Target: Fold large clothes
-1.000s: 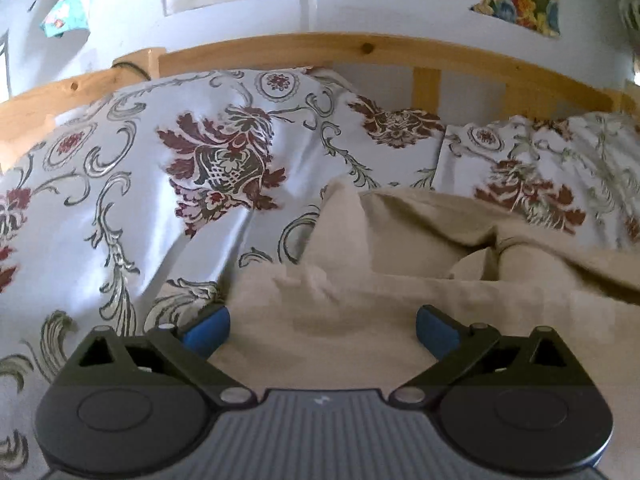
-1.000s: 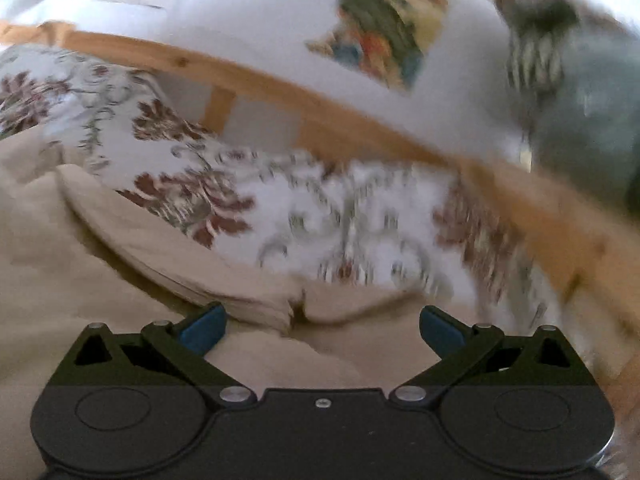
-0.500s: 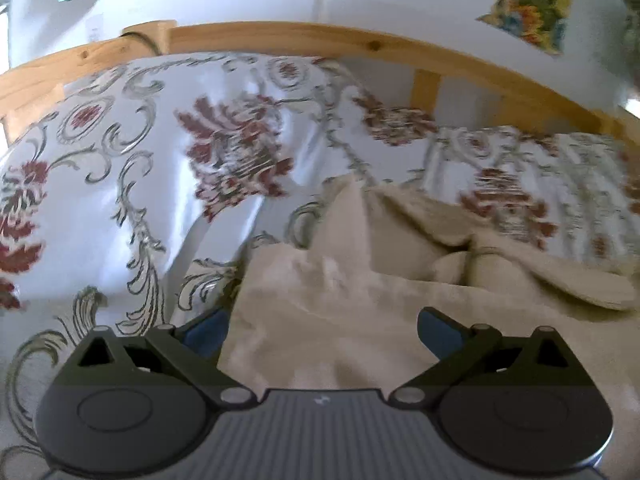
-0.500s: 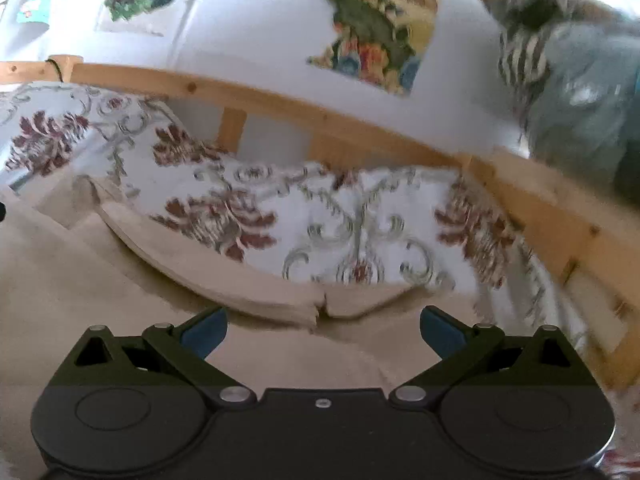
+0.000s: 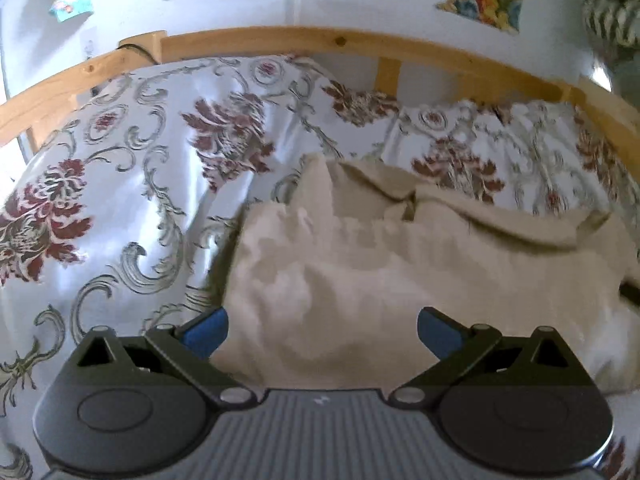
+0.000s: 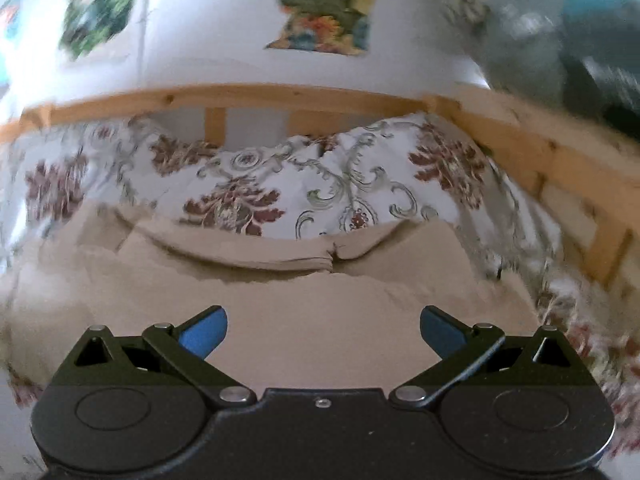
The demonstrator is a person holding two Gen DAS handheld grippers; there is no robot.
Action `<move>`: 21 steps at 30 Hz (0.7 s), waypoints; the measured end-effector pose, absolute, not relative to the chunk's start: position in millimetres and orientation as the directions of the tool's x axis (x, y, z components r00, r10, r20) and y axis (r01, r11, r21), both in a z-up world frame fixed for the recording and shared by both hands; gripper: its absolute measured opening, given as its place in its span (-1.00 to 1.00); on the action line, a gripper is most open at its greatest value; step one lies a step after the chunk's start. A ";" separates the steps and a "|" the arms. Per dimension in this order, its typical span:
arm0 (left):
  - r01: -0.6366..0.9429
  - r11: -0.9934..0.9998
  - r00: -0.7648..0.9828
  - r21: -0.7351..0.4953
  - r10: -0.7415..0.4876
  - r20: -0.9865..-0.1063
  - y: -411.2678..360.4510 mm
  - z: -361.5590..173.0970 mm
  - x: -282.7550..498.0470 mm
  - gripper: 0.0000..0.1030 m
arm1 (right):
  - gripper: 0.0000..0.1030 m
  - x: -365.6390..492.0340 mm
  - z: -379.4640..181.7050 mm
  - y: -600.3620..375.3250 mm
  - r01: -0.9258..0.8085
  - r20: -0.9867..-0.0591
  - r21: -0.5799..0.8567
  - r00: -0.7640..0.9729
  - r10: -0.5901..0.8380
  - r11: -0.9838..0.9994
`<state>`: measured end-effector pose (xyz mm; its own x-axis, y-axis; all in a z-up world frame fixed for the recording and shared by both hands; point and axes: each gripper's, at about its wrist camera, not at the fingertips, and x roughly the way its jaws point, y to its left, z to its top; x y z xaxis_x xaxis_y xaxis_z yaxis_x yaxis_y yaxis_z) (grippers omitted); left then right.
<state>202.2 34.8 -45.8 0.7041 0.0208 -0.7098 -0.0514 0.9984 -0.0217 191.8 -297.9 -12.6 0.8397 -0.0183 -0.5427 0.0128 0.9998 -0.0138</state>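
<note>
A large beige garment (image 5: 360, 264) lies rumpled on a bed with a floral cover (image 5: 120, 184). In the left wrist view its left edge runs just right of the left blue fingertip (image 5: 206, 330). My left gripper (image 5: 322, 332) is open and empty above the garment's near left part. In the right wrist view the garment (image 6: 320, 300) spreads wide, with a folded collar or hem band (image 6: 256, 256) at its far edge. My right gripper (image 6: 323, 330) is open and empty above the cloth.
A wooden bed rail (image 5: 320, 42) curves along the far side and also shows in the right wrist view (image 6: 560, 160) on the right. Floral pillows (image 6: 340, 188) lie behind the garment. Pictures hang on the white wall (image 6: 320, 4). A blurred grey-teal object (image 6: 580, 40) is at top right.
Both grippers have pulled back and up, so more of the garment and bed shows. The right view has swung left, centring the collar band. Both jaws stay open.
</note>
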 end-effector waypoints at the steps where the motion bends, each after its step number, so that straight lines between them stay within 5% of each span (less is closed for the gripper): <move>1: -0.039 0.999 0.703 -0.015 0.017 -0.711 31.8 -48.6 204.1 0.99 | 0.99 191.3 -13.7 -301.5 0.013 -0.522 0.017 0.853 -0.002 1.000; 5: -0.047 0.999 0.667 -0.014 0.021 -0.745 27.9 -68.8 215.3 0.99 | 0.99 197.4 -28.6 -296.4 -0.033 -0.491 -0.022 0.871 0.018 0.999; 10: -0.096 0.993 0.628 -0.063 0.011 -0.778 40.7 -91.3 223.2 1.00 | 0.99 211.8 -63.2 -273.8 -0.108 -0.561 -0.129 0.828 0.017 0.986; 21: -0.136 0.989 0.577 -0.065 0.026 -0.817 46.6 -97.1 227.3 0.99 | 0.99 220.8 -87.9 -271.3 -0.063 -0.623 -0.063 0.782 0.010 0.996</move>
<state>227.3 46.6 -97.1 0.5766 0.0256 -0.8166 -0.1363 0.9885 -0.0652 220.8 -271.3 -87.9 0.7824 0.0105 -0.6227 -0.0633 0.9960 -0.0627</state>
